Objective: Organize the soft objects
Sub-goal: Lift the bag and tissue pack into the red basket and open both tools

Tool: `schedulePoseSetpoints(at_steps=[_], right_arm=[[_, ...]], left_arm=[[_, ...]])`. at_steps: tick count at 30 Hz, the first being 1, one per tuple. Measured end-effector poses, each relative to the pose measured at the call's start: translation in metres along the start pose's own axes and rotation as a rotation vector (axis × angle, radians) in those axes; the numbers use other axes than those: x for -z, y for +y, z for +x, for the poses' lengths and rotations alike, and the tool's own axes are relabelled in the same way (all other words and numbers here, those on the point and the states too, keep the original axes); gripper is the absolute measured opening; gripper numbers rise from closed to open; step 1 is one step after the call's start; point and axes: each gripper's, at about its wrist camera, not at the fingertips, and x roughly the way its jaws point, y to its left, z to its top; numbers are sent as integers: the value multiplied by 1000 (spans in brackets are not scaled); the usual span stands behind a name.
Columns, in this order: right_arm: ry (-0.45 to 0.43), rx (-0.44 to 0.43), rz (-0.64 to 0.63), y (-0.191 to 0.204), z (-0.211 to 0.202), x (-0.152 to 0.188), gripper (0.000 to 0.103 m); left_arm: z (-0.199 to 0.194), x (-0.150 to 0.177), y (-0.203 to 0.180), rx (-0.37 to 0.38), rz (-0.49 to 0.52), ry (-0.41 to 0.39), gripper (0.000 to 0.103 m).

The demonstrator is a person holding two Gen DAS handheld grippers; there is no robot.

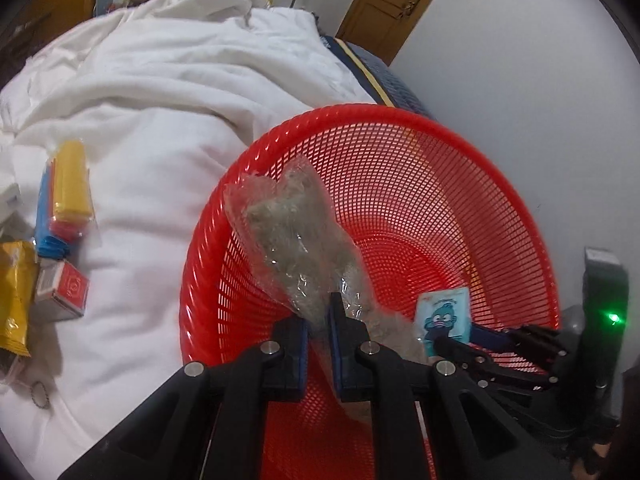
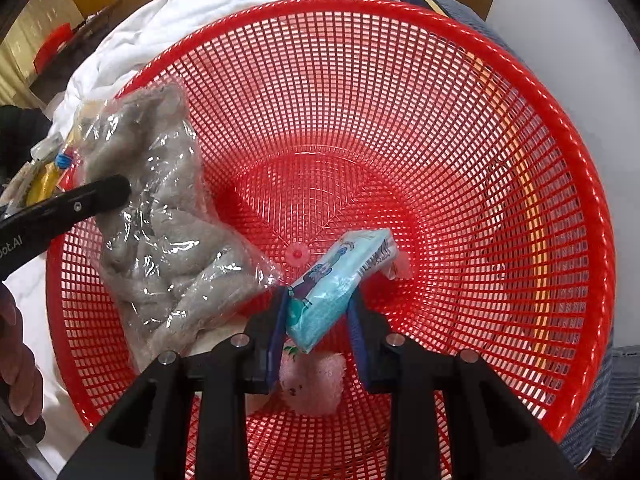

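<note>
Right wrist view alone shows a pink plush beneath right tongs clamping tissue pack; left tongs pinch bagged grey plush.

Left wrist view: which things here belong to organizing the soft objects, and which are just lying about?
In play: red basket, bagged grey plush in left hand-held gripper, tissue pack in right hand-held gripper, pink plush.

Lying about: yellow roll, red box, quilt.

a home bedroom: rumpled white duvet on a bed, wooden door behind.
</note>
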Motion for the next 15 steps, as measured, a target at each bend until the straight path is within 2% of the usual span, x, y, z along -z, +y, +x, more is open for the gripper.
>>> schedulePoseSetpoints(at_steps=[2,4,9,11,12,13,15], right_arm=[[12,5,-1,2,1,2,40],[17,9,8,2,2,3,45],[11,14,23,-2,-2,2,47],[4,18,27,-6,-6,-1,47],[-5,25,30,-6,-9,0,47],[-17,31,33,-6,-13,0,47],[-39,23,36,-5,-21,-2,47]], left_arm=[[2,0,-2,-20,29,-11,8],[1,3,-5,-49,51,-16,8],[-1,12,-16,-96,108,-38,14],[3,10,-15,-96,115,-33,29],[3,9,-14,-90,115,-31,50],[3,7,-11,-76,109,-31,65],[0,6,-7,-45,90,-50,72]])
